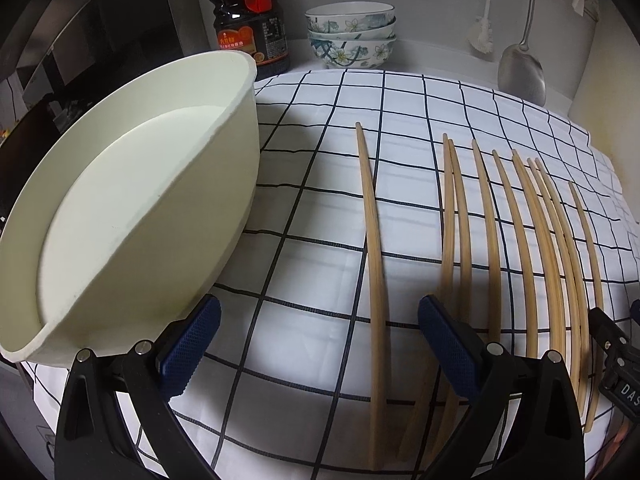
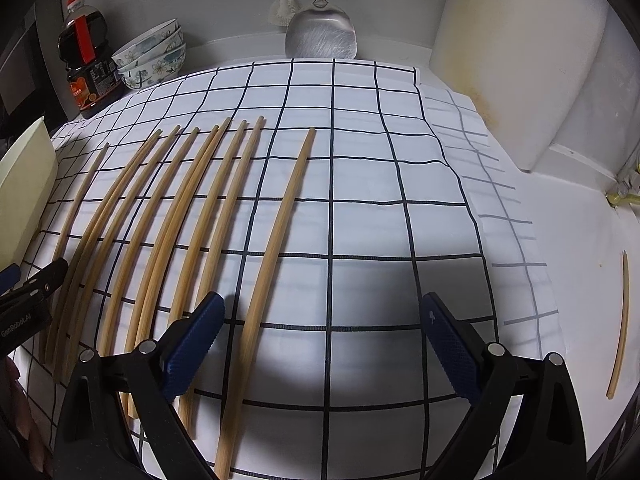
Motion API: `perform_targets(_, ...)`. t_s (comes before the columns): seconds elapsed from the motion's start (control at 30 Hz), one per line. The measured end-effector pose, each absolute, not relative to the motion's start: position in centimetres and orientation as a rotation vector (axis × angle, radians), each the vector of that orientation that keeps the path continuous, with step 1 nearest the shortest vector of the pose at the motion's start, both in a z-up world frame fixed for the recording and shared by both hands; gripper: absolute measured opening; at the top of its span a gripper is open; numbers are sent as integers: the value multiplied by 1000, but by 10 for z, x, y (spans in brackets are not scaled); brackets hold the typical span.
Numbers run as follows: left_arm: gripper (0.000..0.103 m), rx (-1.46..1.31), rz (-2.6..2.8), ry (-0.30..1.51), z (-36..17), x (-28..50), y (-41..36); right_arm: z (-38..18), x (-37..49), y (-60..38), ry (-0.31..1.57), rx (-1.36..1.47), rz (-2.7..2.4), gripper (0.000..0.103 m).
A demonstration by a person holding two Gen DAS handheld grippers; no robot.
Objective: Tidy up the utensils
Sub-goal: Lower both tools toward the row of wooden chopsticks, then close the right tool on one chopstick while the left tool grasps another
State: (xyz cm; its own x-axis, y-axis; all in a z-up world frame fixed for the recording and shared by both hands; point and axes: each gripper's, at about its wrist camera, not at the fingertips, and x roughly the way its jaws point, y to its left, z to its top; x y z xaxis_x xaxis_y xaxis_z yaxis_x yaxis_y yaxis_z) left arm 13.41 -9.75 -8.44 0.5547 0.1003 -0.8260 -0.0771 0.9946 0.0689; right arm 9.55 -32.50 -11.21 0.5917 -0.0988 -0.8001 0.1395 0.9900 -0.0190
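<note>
Bamboo chopsticks (image 2: 168,240) flat between open tools, ungrasped.

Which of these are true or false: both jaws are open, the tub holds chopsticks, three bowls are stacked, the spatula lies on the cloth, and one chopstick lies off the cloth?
1. Both grippers, left and right, have open jaws. True.
2. The tub holds chopsticks. False: it is empty; the chopsticks lie on the cloth.
3. Three bowls are stacked. True.
4. The spatula lies on the cloth. False: it hangs at the wall.
5. One stray chopstick lies off the cloth. True.
</note>
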Motion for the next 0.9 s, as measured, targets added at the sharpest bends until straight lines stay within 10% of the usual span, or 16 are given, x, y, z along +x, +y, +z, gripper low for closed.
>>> perform_targets(0.3, 89, -4, 68, 969, -84, 135, -99, -112, 94, -318, 913, 21, -113, 86)
perform_targets(0.6, 39, 8, -22, 969, -77, 131, -115, -108, 91, -304, 904, -1, -24, 48)
perform_targets(0.73, 8, 11, -56, 976, -75, 130, -121, -107, 90, -297, 900, -20, 1, 14)
perform_targets(0.9, 7, 15, -89, 974, -76, 128, -122, -106, 89, -304, 895, 22, 2, 6)
